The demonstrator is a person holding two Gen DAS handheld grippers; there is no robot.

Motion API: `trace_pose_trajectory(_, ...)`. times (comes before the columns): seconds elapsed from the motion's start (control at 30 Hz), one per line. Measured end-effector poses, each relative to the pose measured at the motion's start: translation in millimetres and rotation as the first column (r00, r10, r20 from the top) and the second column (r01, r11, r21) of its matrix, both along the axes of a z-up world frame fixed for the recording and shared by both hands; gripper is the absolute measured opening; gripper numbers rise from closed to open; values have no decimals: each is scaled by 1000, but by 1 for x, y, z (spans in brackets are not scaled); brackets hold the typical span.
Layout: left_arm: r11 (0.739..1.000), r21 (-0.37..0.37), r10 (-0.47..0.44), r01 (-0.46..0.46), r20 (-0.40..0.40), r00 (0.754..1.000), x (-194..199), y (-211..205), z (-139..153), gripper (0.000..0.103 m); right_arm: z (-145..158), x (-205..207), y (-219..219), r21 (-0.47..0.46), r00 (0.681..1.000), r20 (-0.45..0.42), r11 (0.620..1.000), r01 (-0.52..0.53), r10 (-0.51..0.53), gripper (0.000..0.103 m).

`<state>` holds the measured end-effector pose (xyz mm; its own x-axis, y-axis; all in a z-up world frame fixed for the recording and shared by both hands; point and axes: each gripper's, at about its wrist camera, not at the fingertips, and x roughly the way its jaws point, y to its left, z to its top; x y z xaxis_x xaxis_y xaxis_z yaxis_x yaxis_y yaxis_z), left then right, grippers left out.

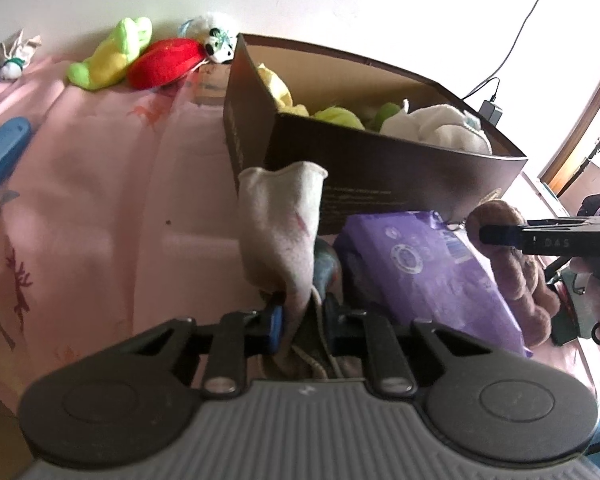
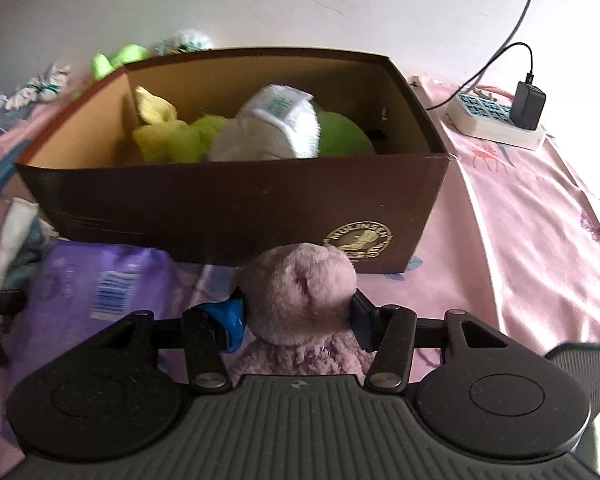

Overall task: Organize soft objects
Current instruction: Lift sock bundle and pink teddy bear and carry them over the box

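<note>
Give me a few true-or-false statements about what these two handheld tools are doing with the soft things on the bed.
1. The right tool is clamped on a pink plush toy. True.
2. The left tool is empty. False: it grips a pale sock.
3. The brown box already holds soft items. True: a white plush and green and yellow ones lie inside.
4. The purple packet sits inside the box. False: it lies on the pink sheet in front of the box.
5. A red plush lies outside the box, by the wall. True.
</note>
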<state>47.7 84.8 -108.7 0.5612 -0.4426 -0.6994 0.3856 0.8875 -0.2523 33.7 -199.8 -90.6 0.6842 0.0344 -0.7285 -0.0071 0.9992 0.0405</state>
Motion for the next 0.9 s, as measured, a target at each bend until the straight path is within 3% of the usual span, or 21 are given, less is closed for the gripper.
trace_pose_trajectory(0.5,998,-58,35,-27,151,988,-40,2,64,16,26,-40,-10,182,998,60,982,-46,36,36)
trace_pose_trajectory(0.9,995,-97,12,16,285,959,-7,-23,115,16,79,-44,-20,280,978,206,957,-77,18,36)
